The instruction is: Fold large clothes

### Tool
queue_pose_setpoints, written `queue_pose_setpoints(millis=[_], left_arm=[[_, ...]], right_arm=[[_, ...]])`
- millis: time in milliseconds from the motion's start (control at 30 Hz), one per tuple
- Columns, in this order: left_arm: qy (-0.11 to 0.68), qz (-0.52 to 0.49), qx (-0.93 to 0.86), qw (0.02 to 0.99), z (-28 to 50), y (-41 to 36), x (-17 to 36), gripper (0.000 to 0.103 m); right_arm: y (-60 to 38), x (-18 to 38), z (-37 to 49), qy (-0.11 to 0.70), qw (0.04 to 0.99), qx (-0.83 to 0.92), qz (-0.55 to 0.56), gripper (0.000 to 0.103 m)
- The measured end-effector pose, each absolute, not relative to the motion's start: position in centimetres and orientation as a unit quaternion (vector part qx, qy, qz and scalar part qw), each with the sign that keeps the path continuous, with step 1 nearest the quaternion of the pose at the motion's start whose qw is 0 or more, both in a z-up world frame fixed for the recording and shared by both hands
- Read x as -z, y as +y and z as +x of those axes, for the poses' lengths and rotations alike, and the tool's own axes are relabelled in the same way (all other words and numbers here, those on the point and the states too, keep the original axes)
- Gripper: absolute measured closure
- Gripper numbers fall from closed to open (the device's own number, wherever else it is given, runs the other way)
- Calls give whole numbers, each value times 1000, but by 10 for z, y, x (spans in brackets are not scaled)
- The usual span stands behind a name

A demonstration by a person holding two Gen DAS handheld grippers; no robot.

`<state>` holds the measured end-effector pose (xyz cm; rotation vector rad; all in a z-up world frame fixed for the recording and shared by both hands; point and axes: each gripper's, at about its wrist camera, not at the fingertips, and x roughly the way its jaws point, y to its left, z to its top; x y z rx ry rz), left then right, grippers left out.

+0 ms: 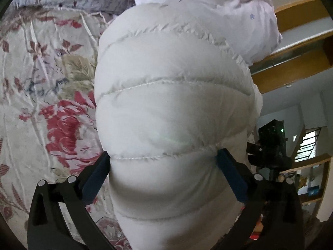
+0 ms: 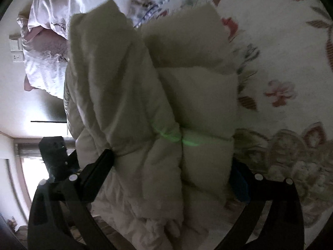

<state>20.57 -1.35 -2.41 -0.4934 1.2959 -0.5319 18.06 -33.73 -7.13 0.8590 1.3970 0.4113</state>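
White quilted padding fills both wrist views: the down jacket is gathered into a thick bundle and held up off the floral bedspread. Nearest the lens, the left gripper has its blue pads pressed into either side of the bundle at a stitched seam, jaws fairly wide because of the bulk, clamped on the fabric. The right gripper likewise pinches the jacket, one dark finger on the left flank and a blue pad half buried on the right; several layers are caught between them.

Judgement: the fold is being carried over. To do it well, both grips should stay level and travel together, so the layers do not shear; lower the bundle flat before releasing, since the filling looks springy and may reopen.

Beyond the jacket lie the bedspread, then pale pillows at the head of the bed, with wooden shelving farthest off.
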Motion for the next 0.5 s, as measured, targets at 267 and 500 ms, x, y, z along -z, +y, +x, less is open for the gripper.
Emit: queue_pose_setpoints(millis=[267,500], left_arm=[[599,-292,253,702,208,2,49,1],[595,-341,262,679,209,11,60,3]], right_arm=[[-317,84,186,623,632,-218,406,2],[-296,87,186,621,614,-243,422,2]])
